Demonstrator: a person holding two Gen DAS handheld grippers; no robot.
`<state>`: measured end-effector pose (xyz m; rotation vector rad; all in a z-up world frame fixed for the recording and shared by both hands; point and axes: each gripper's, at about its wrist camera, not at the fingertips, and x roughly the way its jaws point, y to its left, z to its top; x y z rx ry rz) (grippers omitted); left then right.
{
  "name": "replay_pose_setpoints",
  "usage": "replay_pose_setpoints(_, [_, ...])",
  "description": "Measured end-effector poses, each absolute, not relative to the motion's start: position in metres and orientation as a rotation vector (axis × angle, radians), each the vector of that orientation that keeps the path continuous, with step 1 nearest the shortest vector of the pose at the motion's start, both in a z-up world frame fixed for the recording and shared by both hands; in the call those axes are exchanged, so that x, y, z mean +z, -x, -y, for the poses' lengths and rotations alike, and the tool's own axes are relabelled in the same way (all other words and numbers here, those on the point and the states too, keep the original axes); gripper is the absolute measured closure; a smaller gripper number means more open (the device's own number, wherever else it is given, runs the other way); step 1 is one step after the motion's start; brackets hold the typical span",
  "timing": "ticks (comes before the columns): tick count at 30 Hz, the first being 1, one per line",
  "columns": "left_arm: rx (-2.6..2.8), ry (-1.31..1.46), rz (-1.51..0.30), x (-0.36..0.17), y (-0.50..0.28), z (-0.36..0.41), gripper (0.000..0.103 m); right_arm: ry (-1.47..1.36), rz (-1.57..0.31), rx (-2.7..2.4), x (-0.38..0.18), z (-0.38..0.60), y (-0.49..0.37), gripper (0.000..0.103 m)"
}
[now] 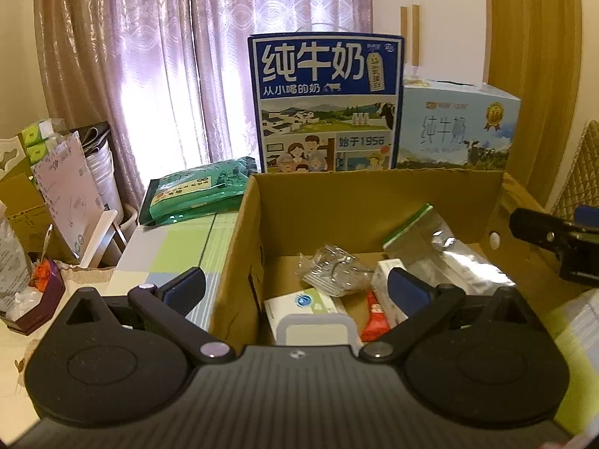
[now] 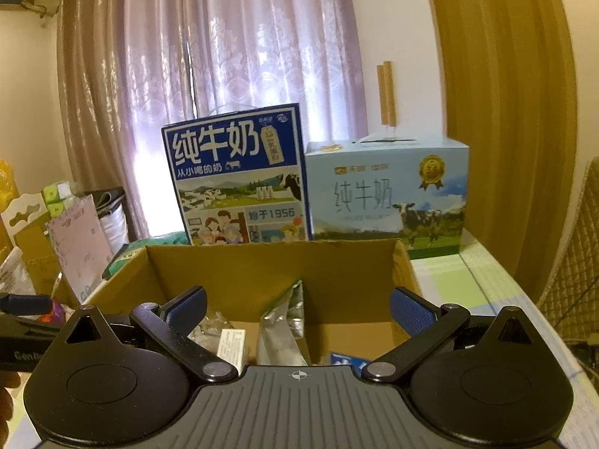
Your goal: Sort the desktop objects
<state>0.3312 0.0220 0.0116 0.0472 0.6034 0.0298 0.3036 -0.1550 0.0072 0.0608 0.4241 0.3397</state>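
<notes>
On the checked tablecloth [image 1: 176, 247], green packets [image 1: 198, 192] lie left of the open cardboard box [image 1: 239, 247]. My left gripper [image 1: 295, 288], fingers spread wide and holding nothing, hangs over the box's near left corner, above a white packet [image 1: 299, 301], a red sachet [image 1: 374, 318], a crumpled clear wrapper [image 1: 333, 269] and a silver foil pouch [image 1: 445, 250]. My right gripper [image 2: 297, 308], fingers also wide apart and empty, hovers above the same box. Behind it stand a dark blue milk carton [image 2: 236, 176] and, rightward, a pale blue milk case [image 2: 389, 191].
</notes>
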Motion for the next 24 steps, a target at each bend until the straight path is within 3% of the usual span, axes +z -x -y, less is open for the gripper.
replay_pose_setpoints(17, [0.060,0.023,-0.573,0.063,-0.207,-0.004,0.001,-0.158,-0.435,0.307,0.044,0.202,-0.201,0.002])
replay_pose_setpoints(24, [0.072,0.040,-0.604,0.073,-0.155,0.002,0.001,-0.126,-0.520,0.333,0.058,0.216,-0.150,0.002])
